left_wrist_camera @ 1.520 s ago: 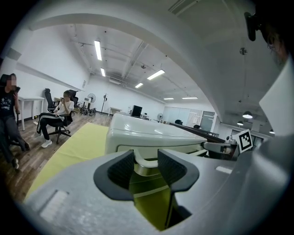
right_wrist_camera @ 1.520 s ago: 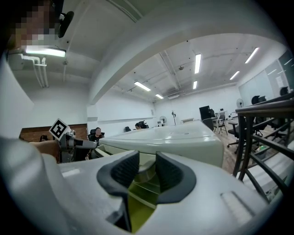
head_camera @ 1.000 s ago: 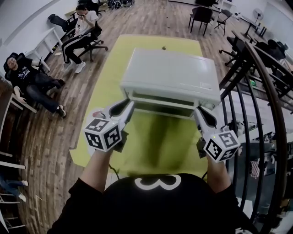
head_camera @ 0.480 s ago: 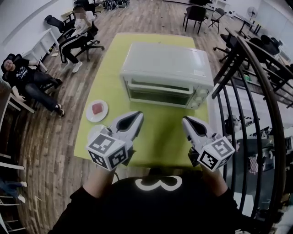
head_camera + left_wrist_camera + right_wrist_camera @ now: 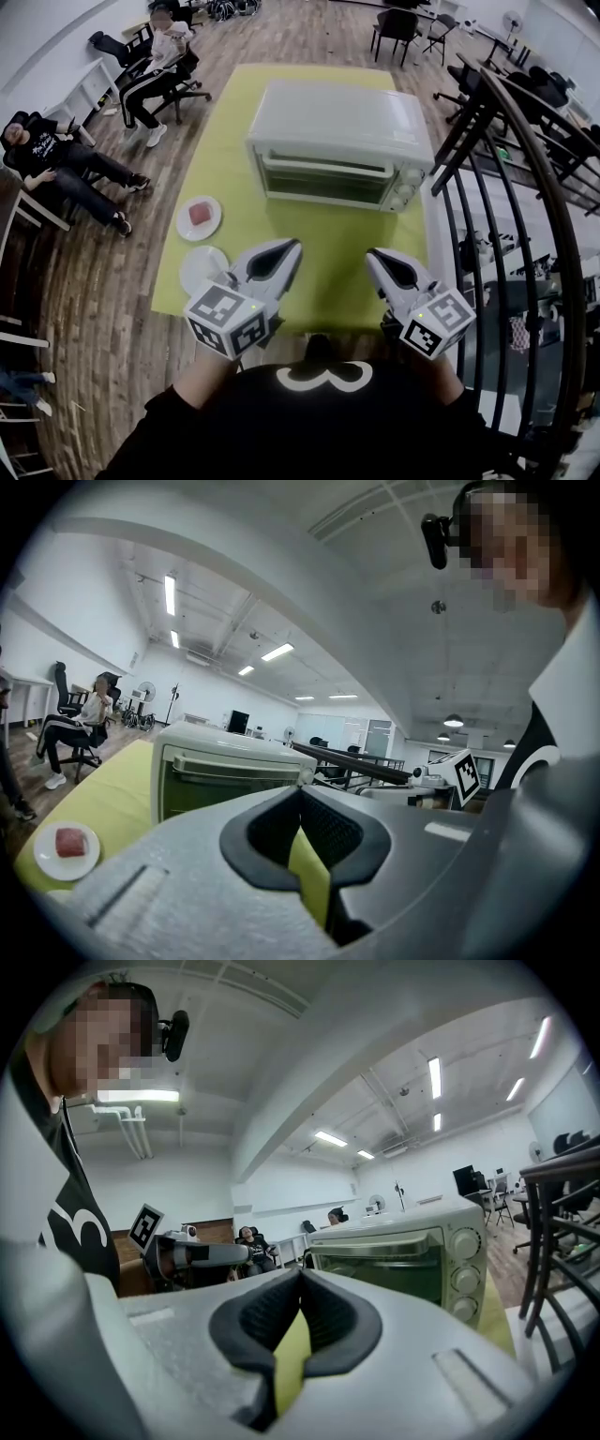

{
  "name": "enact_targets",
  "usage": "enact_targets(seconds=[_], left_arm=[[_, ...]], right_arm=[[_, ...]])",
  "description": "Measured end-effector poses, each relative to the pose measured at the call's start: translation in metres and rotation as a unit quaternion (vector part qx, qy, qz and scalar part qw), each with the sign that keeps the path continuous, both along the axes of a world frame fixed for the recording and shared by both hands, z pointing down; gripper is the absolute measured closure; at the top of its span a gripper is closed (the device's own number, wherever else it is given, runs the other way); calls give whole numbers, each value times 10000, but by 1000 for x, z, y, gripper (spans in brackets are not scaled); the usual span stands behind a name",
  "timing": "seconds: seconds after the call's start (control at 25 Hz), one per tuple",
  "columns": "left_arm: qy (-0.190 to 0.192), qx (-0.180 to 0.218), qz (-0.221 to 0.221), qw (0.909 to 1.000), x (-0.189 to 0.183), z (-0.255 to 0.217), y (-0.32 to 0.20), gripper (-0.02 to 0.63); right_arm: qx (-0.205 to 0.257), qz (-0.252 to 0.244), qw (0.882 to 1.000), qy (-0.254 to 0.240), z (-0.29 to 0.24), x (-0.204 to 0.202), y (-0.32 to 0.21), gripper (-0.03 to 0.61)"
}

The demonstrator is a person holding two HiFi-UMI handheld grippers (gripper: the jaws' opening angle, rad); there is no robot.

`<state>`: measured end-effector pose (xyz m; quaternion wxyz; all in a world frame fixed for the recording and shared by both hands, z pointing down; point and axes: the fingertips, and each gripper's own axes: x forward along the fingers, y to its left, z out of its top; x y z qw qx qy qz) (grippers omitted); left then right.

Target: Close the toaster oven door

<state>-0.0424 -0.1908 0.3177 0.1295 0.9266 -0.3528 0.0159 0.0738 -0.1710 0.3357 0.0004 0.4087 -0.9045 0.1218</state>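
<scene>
The white toaster oven (image 5: 339, 141) stands at the far half of the yellow-green table (image 5: 328, 253), its glass door (image 5: 323, 183) closed upright with the handle along the top. The oven (image 5: 225, 771) also fills the left gripper view, and the oven (image 5: 403, 1260) with three knobs shows in the right gripper view. My left gripper (image 5: 293, 246) hovers over the near part of the table, shut and empty. My right gripper (image 5: 372, 255) is beside it, also shut with nothing between the jaws. Both are well clear of the oven.
A white plate with a red piece (image 5: 199, 217) lies on the table's left, an empty white plate (image 5: 202, 267) nearer me. A black railing (image 5: 511, 187) runs along the right. Two people sit on chairs (image 5: 159, 56) at the far left.
A second ago both grippers were at the oven door's front corners while it swung up. The door is now closed, and both grippers have pulled back toward me and shut.
</scene>
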Motion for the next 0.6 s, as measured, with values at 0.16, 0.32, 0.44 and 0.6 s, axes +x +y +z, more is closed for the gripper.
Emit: enact_targets(seconds=[0.16,0.32,0.44,0.6], left_arm=[[8,-16,5,10000,-1,2,3,603],[-20,-24,12,10000,0,1,3,603],[-41,-29,25,10000,1,2,2,603],[-51,-34,21,10000,2,5,-1,603]], right_arm=[[-23,-40,10000,-9,3,-4,2,577],[-29,-61,10000,4,3,-4,3,577],[-42,-41,10000,1,3,-3,3,577],[-34,-40,10000,8,6,-1,-1,577]])
